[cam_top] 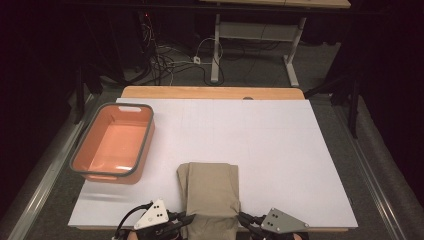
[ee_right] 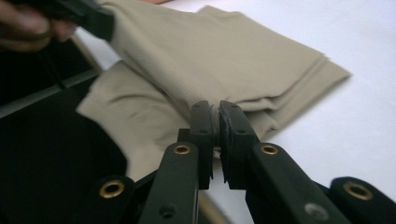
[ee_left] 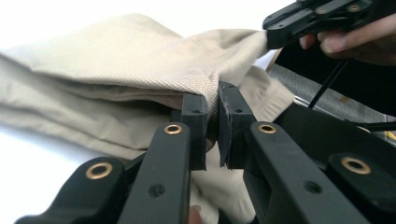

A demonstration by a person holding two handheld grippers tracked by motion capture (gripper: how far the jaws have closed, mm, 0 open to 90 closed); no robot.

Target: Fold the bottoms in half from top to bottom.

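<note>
White table [cam_top: 280, 150], orange basin [cam_top: 114, 143] at left: my left gripper [ee_left: 212, 123] and right gripper [ee_right: 215, 126] each pinch an edge of the folded khaki cloth [cam_top: 210, 192].

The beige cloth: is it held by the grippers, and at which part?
Yes. The left gripper and the right gripper each pinch the folded beige cloth at its near edge, one on each side.

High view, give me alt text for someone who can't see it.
Two hand-held grippers, the left gripper and the right gripper, pinch the near corners of a folded beige cloth at the front edge of a white table. An empty orange tub with a grey rim sits at the left.
</note>
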